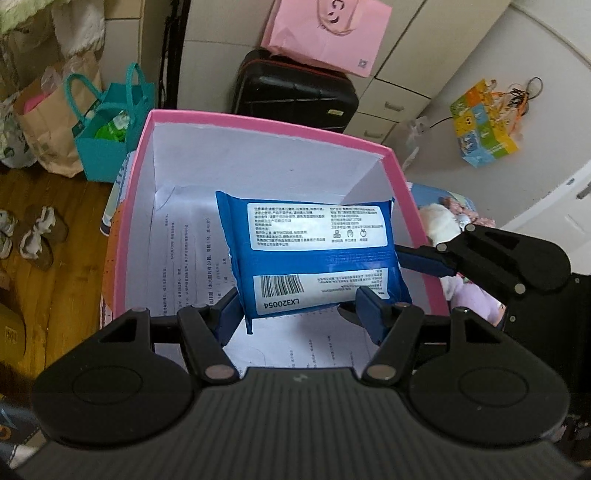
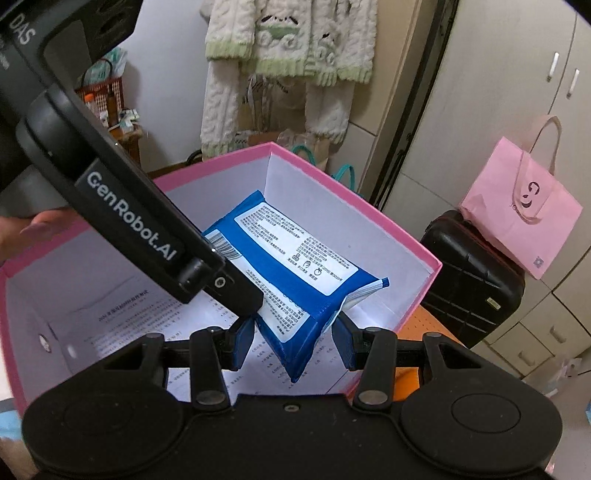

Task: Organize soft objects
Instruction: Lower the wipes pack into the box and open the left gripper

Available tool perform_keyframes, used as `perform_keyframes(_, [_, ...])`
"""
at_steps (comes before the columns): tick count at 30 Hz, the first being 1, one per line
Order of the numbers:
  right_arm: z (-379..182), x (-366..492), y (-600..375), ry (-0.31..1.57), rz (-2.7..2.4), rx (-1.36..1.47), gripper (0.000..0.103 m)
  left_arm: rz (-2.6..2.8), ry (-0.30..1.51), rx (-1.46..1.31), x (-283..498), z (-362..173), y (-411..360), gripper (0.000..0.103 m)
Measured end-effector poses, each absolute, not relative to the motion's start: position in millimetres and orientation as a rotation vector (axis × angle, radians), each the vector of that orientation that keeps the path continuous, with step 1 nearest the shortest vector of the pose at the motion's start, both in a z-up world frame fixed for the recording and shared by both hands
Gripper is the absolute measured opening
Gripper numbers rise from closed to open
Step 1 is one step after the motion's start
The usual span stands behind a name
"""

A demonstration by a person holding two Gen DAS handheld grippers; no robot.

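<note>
A blue pack of wet wipes point(image 1: 314, 254) with white labels is held inside a pink box point(image 1: 236, 125) with white inner walls, above printed paper sheets point(image 1: 177, 258) on the box floor. My left gripper point(image 1: 299, 314) is shut on the pack's near end, blue fingers on both sides. My right gripper point(image 2: 295, 343) is shut on the pack point(image 2: 295, 266) at another end, over the pink box point(image 2: 369, 206). The right gripper's fingers also show at the right in the left wrist view point(image 1: 424, 262). The left gripper's black body point(image 2: 129, 206) crosses the right wrist view.
A black suitcase point(image 1: 295, 92) with a pink paper bag point(image 1: 325, 33) stands behind the box by white cabinets. A teal bag point(image 1: 107, 136) and brown paper bag point(image 1: 48, 122) sit on the wooden floor at left. Plush toys point(image 1: 454, 221) lie right of the box.
</note>
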State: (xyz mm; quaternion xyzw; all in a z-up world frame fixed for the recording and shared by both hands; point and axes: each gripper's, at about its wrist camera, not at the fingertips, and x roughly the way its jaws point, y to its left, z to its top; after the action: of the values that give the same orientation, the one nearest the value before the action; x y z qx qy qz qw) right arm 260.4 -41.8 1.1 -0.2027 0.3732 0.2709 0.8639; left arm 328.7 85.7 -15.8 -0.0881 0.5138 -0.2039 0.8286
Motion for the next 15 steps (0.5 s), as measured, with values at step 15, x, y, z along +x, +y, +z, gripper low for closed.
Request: perform_keyframes(15, [18.2,233.6,-52.1,0.756,0.572,-0.405,0.056,-0.4,0.973,-0.005,276.7,20.2,74.7,0.07])
